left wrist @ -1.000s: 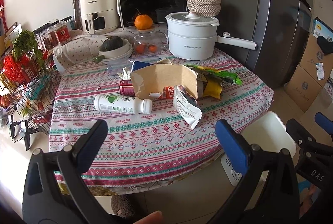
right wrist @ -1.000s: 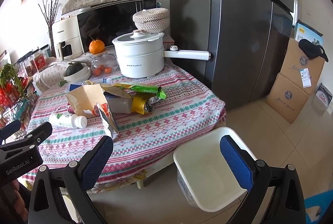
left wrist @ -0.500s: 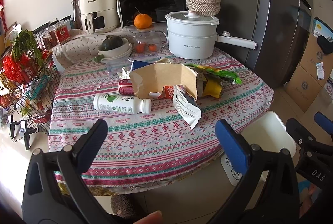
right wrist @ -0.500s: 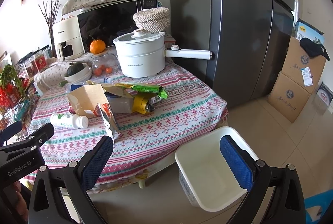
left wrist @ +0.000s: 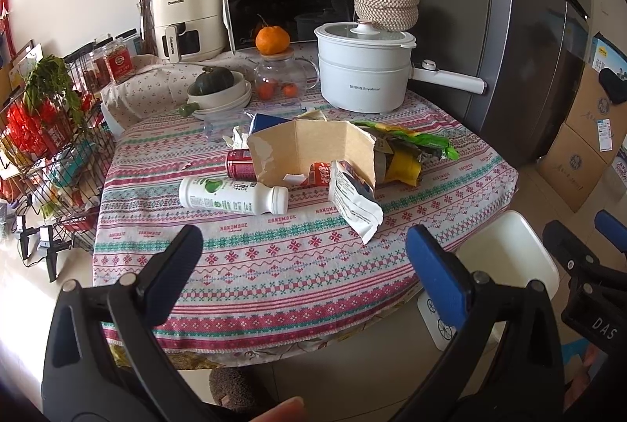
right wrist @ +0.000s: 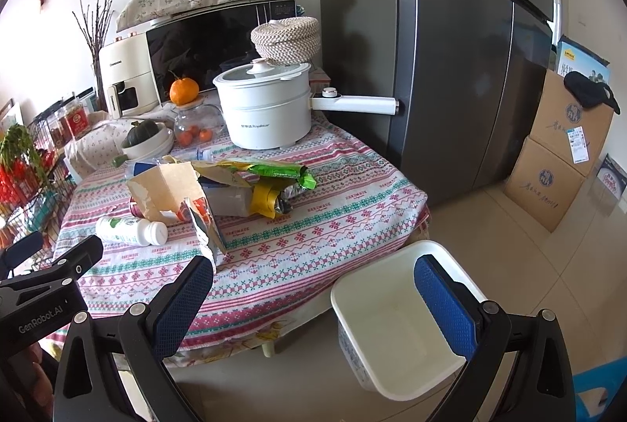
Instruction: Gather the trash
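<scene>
Trash lies mid-table: a white bottle (left wrist: 231, 196) on its side, a torn cardboard piece (left wrist: 313, 151), a red can (left wrist: 240, 164), a silver pouch (left wrist: 354, 204) and green and yellow wrappers (left wrist: 407, 147). The bottle (right wrist: 131, 230) and cardboard (right wrist: 168, 189) also show in the right wrist view. A white bin (right wrist: 399, 320) stands on the floor off the table's right edge. My left gripper (left wrist: 303, 257) hangs open before the near table edge, holding nothing. My right gripper (right wrist: 313, 288) is open and empty, its right finger over the bin.
At the back of the table stand a white electric pot (left wrist: 362, 77), a glass teapot with an orange (left wrist: 272, 40), bowls with a squash (left wrist: 215, 81), a microwave and an air fryer. A fridge (right wrist: 470, 49) and cardboard boxes (right wrist: 556, 155) stand right; a wire rack (left wrist: 43, 132) left.
Both views have crept very slightly; the right gripper drifted a little so the bin sits marginally further right. Nothing was grasped or released.
</scene>
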Tool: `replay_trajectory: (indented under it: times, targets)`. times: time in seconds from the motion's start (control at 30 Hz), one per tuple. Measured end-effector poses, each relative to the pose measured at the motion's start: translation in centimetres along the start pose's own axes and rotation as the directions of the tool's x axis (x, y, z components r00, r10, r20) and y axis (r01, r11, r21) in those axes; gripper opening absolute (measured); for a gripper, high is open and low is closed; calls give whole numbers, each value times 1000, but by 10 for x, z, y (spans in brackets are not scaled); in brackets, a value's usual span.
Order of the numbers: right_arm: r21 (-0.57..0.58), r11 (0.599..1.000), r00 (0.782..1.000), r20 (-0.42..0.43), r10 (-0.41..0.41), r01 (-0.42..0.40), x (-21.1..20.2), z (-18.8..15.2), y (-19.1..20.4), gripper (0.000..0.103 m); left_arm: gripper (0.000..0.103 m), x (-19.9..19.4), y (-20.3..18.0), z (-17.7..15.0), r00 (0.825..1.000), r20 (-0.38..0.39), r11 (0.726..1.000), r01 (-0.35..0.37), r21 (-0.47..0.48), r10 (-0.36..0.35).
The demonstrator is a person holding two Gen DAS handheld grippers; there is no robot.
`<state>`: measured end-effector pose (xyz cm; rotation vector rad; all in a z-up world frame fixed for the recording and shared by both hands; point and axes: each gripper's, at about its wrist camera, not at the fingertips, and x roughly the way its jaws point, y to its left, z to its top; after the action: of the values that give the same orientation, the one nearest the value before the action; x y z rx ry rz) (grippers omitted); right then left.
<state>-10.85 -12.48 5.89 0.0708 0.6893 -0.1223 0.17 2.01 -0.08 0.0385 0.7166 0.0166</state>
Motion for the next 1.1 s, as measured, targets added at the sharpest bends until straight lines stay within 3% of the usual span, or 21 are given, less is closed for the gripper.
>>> replay_trajectory:
  times: [1.1]
  targets:
    - [-40, 999, 1000, 28, -13, 14, -1, 6, 11, 103, 103, 6, 8, 2, 1000, -14, 1000, 12, 1, -12]
